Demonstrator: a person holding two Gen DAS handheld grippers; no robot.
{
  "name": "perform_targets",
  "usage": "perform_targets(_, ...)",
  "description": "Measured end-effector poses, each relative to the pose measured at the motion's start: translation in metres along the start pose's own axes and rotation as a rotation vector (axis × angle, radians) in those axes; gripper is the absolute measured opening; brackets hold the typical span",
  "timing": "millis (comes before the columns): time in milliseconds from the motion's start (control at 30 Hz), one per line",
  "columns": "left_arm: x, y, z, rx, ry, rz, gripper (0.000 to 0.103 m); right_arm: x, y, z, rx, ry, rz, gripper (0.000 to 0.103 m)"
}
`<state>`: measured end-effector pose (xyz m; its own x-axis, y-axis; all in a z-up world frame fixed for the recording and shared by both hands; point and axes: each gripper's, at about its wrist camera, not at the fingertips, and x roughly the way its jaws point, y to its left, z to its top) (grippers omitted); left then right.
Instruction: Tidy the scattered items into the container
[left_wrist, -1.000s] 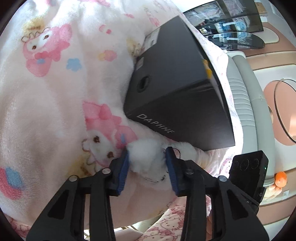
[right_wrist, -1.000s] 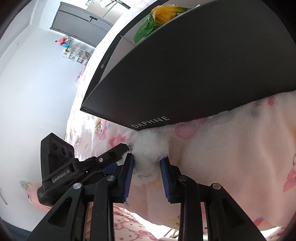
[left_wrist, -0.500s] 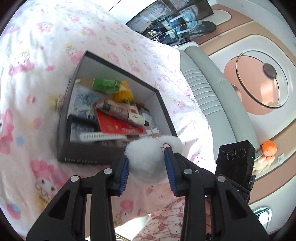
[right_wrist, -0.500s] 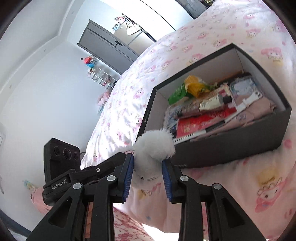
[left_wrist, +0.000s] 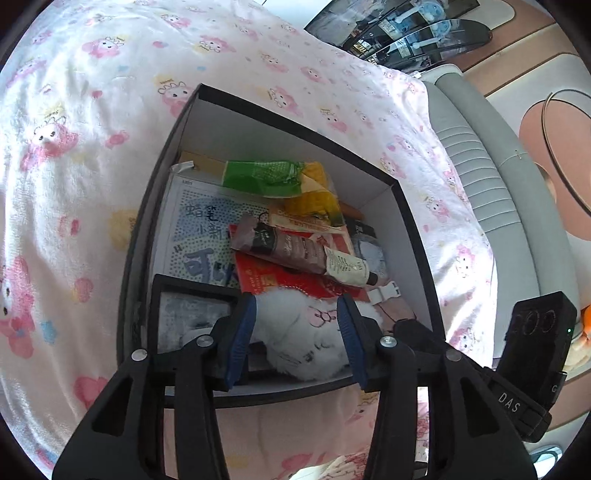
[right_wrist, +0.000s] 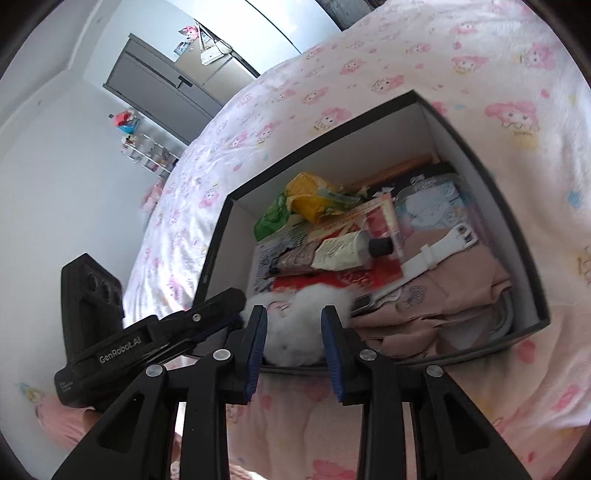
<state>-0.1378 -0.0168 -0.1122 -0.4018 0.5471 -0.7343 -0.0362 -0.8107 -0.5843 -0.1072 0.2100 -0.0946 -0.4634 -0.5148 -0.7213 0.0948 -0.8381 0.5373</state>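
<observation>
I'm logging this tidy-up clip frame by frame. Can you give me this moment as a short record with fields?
setting: black box on a pink cartoon-print blanket
held item: white fluffy toy, inside the box at its near wall
left gripper: fingers around the toy
right gripper: fingers around the same toy
box contents: brown tube, green and yellow packet, red booklet, pink cloth

Contents: one black box (left_wrist: 413, 229), one white plush toy (left_wrist: 299, 332), one cream tube (left_wrist: 306, 254), one green-yellow packet (left_wrist: 280, 177), one white strap (right_wrist: 439, 247), two grippers.
</observation>
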Motion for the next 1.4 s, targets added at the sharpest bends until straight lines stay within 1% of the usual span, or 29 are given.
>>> perform_targets(67,-0.003,0.001,0.0,0.004,0.003,-0.017,0.046,-0.005,0.008,0.0,-0.047,-0.027,-0.085,0.028)
perform_targets(100,-0.005,0.0,-0.001,0.012,0.006,-0.031,0.046,-0.003,0.013,0.001,-0.057,-0.033,-0.088,0.028)
perform_targets(200,-0.011,-0.007,-0.007,0.052,0.008,-0.062,0.046,0.002,0.02,-0.002,-0.061,-0.006,0.0,0.027)
perform_targets(233,-0.01,-0.009,-0.008,0.063,0.012,-0.07,0.046,0.003,0.02,-0.004,-0.07,0.004,0.006,0.027)
perform_targets(267,-0.008,-0.011,-0.009,0.067,0.019,-0.07,0.046,0.003,0.019,-0.006,-0.076,0.009,-0.012,0.027)
perform_targets(400,0.002,-0.015,-0.009,0.071,0.02,-0.027,0.046,0.011,0.017,-0.009,-0.057,0.019,-0.092,0.027)
perform_targets(467,0.008,-0.015,-0.007,0.061,0.02,0.006,0.046,0.016,0.022,-0.01,-0.047,0.021,-0.155,0.028)
perform_targets(533,0.012,-0.015,-0.005,0.054,0.021,0.06,0.045,0.021,0.03,-0.011,-0.048,0.01,-0.202,0.031)
perform_targets(567,0.011,-0.015,-0.005,0.048,0.012,0.061,0.045,0.025,0.037,-0.011,-0.055,0.008,-0.215,0.037)
perform_targets(600,0.005,-0.015,-0.006,0.037,-0.006,0.025,0.045,0.027,0.042,-0.013,-0.064,0.013,-0.221,0.039)
perform_targets(633,-0.004,-0.015,-0.008,0.026,-0.027,-0.024,0.045,0.027,0.046,-0.014,-0.071,0.018,-0.22,0.039)
perform_targets(667,-0.013,-0.015,-0.011,0.021,-0.049,-0.056,0.045,0.023,0.049,-0.017,-0.079,0.011,-0.224,0.039)
perform_targets(733,-0.025,-0.015,-0.016,0.032,-0.085,-0.07,0.046,0.012,0.057,-0.022,-0.119,-0.041,-0.247,0.039)
perform_targets(800,-0.023,-0.014,-0.017,0.048,-0.072,-0.056,0.046,0.005,0.06,-0.027,-0.158,-0.07,-0.278,0.039)
perform_targets(867,-0.012,-0.009,-0.015,0.036,-0.035,-0.021,0.046,0.013,0.06,-0.025,-0.169,-0.047,-0.307,0.039)
perform_targets(900,-0.007,-0.009,-0.014,0.039,-0.02,0.004,0.045,0.015,0.058,-0.025,-0.167,-0.044,-0.31,0.039)
perform_targets(967,-0.001,-0.015,-0.014,0.085,-0.009,0.06,0.045,0.018,0.053,-0.025,-0.175,-0.039,-0.332,0.039)
perform_targets(1067,0.004,-0.025,-0.014,0.141,-0.006,0.142,0.045,0.027,0.047,-0.024,-0.192,0.014,-0.343,0.039)
perform_targets(1100,0.003,-0.026,-0.013,0.139,-0.013,0.153,0.044,0.031,0.049,-0.022,-0.2,0.02,-0.361,0.039)
perform_targets(1133,0.0,-0.026,-0.012,0.132,-0.023,0.142,0.044,0.03,0.049,-0.02,-0.198,0.024,-0.361,0.039)
perform_targets(1167,-0.005,-0.026,-0.01,0.127,-0.037,0.12,0.044,0.028,0.049,-0.019,-0.187,0.025,-0.341,0.039)
perform_targets(1200,-0.011,-0.027,-0.008,0.128,-0.055,0.105,0.045,0.023,0.05,-0.017,-0.181,0.018,-0.33,0.039)
perform_targets(1267,-0.023,-0.033,-0.003,0.151,-0.099,0.114,0.046,0.01,0.054,-0.016,-0.194,-0.015,-0.35,0.039)
perform_targets(1300,-0.03,-0.037,0.0,0.167,-0.123,0.128,0.05,0.004,0.056,-0.015,-0.2,-0.026,-0.352,0.04)
perform_targets(1333,-0.036,-0.04,0.003,0.182,-0.146,0.144,0.056,-0.003,0.058,-0.014,-0.201,-0.034,-0.345,0.04)
perform_targets(1367,-0.043,-0.045,0.006,0.198,-0.167,0.159,0.059,-0.012,0.06,-0.012,-0.2,-0.043,-0.338,0.042)
perform_targets(1400,-0.05,-0.049,0.01,0.213,-0.185,0.178,0.063,-0.018,0.064,-0.01,-0.203,-0.06,-0.336,0.046)
